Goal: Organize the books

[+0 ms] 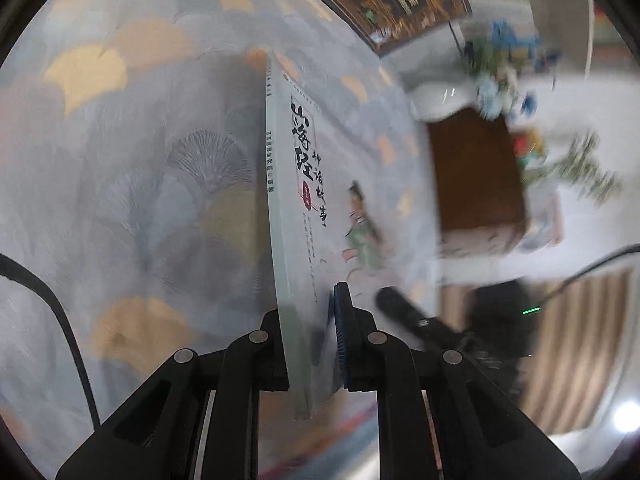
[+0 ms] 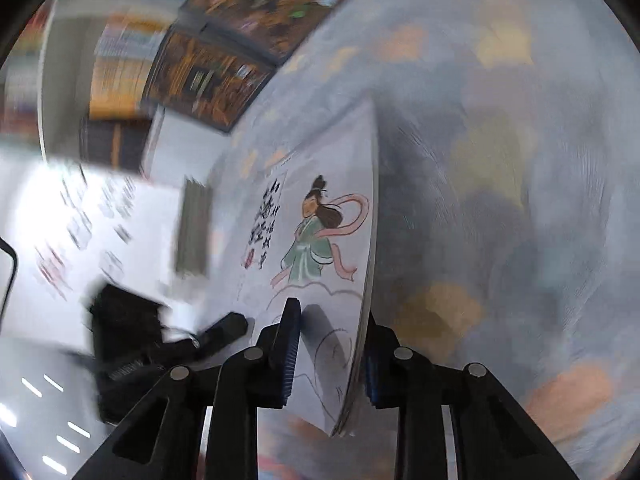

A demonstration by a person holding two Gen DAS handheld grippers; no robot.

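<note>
The thin pale book (image 1: pixel 298 184), with black brush writing and a drawn figure in a green robe on its cover, is held up on edge above a cloth (image 1: pixel 132 152) printed with grey and orange fan shapes. I cannot tell if this cloth covers a desk or a bed.

The left gripper (image 1: pixel 310 344) has its fingers nearly closed on the book near the spine, at 6 o'clock of the left wrist view. The right gripper (image 2: pixel 330 356) has its fingers also nearly closed, on the page-edge side of the same book (image 2: pixel 320 240), at 6 o'clock of the right wrist view.

I judge the book light and a little flexible: the cover curves slightly, so it may bend or sag if gripped at one corner only. The cover looks smooth, maybe slippery. A grip close to the spine should be the most firm

Two dark books (image 1: pixel 384 0) lie at 1 o'clock, well apart
</note>
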